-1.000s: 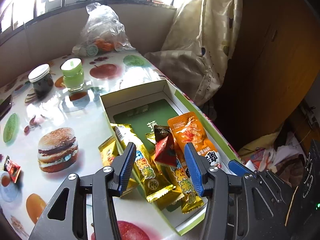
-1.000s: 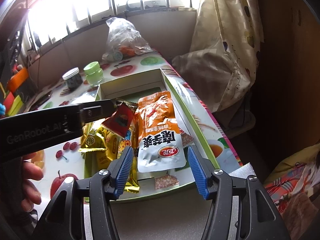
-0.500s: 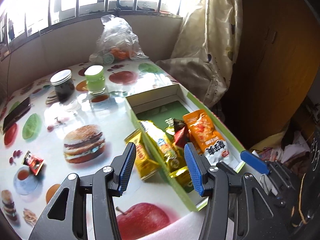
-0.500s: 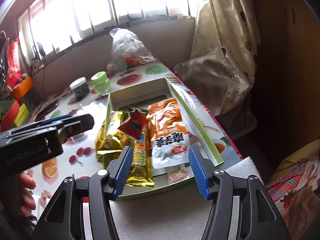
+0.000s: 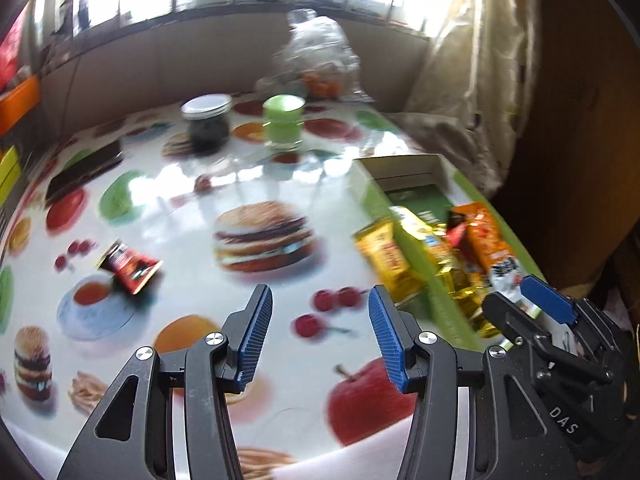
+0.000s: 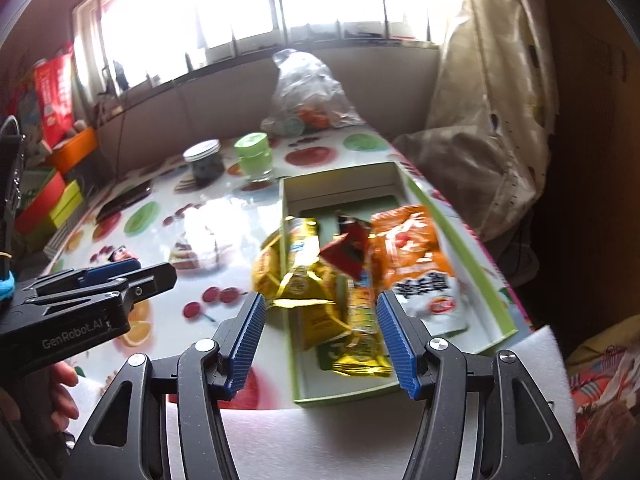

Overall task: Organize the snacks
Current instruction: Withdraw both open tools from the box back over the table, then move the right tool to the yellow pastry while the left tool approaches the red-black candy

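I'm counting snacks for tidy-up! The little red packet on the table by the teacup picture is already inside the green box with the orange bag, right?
Not quite. That red packet is not in the green box yet; it lies out on the table, far from it, as the left wrist view shows. The orange bag is indeed in the box.
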Available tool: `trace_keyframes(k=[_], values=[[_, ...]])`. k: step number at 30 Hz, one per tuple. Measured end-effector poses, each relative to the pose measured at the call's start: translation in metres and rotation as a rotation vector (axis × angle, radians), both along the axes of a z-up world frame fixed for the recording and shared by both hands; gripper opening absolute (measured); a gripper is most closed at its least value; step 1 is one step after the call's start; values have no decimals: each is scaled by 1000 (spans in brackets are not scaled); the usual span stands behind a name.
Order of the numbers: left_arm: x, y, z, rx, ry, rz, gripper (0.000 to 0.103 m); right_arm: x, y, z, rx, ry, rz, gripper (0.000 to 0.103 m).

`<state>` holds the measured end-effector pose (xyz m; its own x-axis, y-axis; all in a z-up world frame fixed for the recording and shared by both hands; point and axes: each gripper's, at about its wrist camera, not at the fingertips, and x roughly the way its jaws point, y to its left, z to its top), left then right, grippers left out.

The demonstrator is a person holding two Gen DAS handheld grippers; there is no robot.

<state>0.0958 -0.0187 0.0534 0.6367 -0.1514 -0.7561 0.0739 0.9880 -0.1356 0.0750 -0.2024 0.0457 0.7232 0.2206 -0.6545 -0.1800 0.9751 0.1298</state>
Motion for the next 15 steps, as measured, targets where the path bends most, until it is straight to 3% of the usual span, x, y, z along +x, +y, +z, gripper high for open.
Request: trace_keyframes(k=[15], values=[[-2,53,-20,-23,45,126,52,24,62,-14,-72,34,127,58]])
